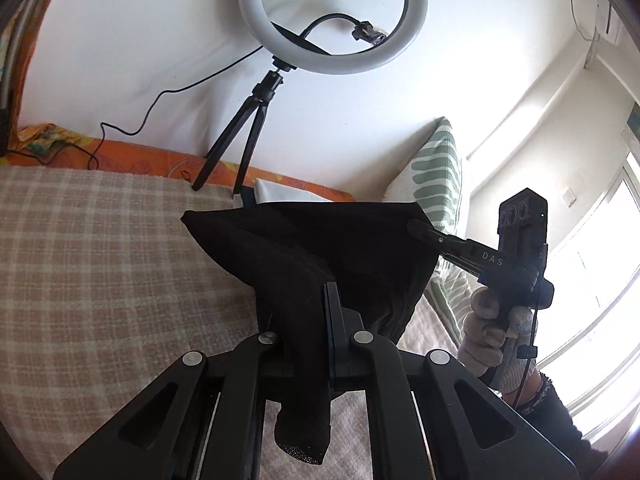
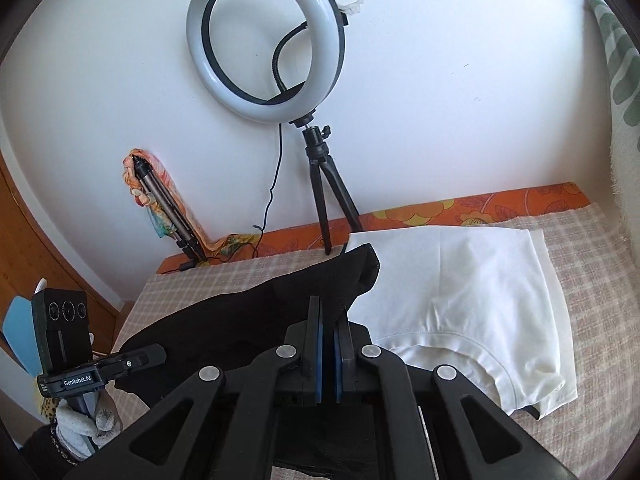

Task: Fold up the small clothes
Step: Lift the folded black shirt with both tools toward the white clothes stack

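Two grippers, left gripper point(image 1: 320, 300) and right gripper point(image 2: 328, 320), each clamp the thin black fabric garment point(image 1: 320, 248) aloft; keeping its edge taut should give a clean fold.

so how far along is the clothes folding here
Done, it seems: a white cotton garment lies folded flat on the checked beige bed cover near the ring light on its tripod. In hand: a black mesh-knit garment is lifted off the bed, with the left gripper and right gripper each shut on an edge. Left: folding the black piece and laying it down.
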Demonstrator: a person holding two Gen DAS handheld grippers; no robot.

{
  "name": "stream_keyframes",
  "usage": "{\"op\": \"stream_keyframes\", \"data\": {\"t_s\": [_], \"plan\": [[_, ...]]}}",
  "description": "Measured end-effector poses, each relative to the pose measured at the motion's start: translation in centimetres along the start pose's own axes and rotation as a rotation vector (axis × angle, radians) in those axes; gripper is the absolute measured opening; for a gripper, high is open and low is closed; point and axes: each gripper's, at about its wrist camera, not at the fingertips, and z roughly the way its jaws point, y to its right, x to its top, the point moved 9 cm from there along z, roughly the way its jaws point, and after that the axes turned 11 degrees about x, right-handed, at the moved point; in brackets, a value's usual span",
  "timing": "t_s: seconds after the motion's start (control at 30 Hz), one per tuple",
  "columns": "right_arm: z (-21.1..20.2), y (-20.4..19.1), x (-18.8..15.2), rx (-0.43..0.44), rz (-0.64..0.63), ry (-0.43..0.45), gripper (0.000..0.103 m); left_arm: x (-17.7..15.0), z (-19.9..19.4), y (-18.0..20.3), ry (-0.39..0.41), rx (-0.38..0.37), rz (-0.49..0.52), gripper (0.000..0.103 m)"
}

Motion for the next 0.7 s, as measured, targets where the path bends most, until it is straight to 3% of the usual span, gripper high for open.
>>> {"op": "stream_keyframes", "data": {"t_s": [0.3,0.5,0.6,0.63,0.7], "plan": [[-1.9,8.1,5.8,-0.091,-0.005,0.023,0.001,4.0,6.2,4.8,0.03,-0.022,0.096,0.006],[1.0,14.6,6.8,-0.143,0.044,-0.027,0.002,2.6,11.9,4.5,-0.05,-0.024,0.079,0.006],[2.8,17.1,5.7,-0.188,0.075,-0.067,0.014,0.4,13.6,3.7,-0.119,-0.026,0.057,0.006],[3.0,17.8,5.3,-0.204,0.081,-0.079,0.036,-0.2,13.7,3.5,-0.125,-0.014,0.064,0.006],[2.9,18.3,4.7,-0.187,0.106,-0.063,0.04,-0.7,13.6,3.1,-0.131,-0.005,0.075,0.007]]}}
